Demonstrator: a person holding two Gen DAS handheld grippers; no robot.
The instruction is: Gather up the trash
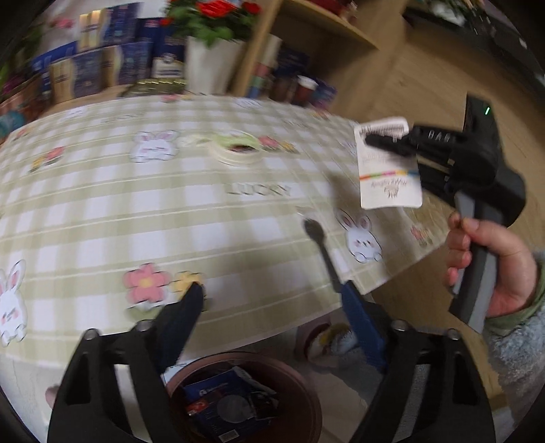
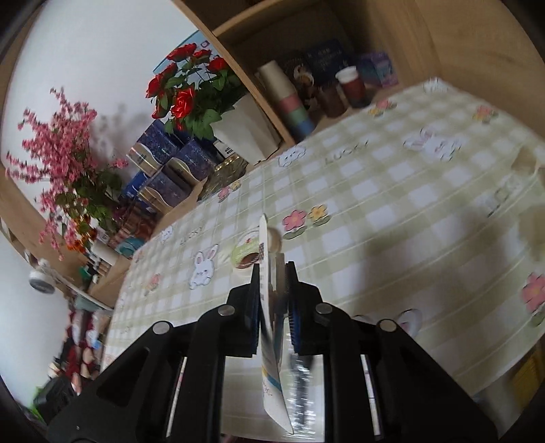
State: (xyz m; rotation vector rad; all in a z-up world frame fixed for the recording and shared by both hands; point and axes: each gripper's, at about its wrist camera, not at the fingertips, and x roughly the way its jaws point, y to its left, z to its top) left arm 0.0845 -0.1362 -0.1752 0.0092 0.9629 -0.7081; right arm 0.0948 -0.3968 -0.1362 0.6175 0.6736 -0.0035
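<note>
Gripping a card (image 1: 388,170), right claw (image 2: 272,269) (bin (image 1: 306,392) left-view only).

Pretty cozy room here. A table (image 1: 102,211) is wearing a green-and-white checked tablecloth (image 2: 391,191) with bunnies, flowers and "LUCKY" printed all over it. Behind it a wooden shelf unit (image 2: 340,24) is holding stacked paper cups (image 2: 289,98), jars and boxes. Red roses (image 2: 187,85) are sitting in a white pot (image 2: 248,129), and a spray of pink blossoms (image 2: 61,153) is leaning against the plain white wall (image 2: 85,44). Blue and gold boxes (image 1: 102,64) are piling up along the back edge. Soft daylight is falling across everything, and the floor (image 1: 425,85) is looking like light wood.
</note>
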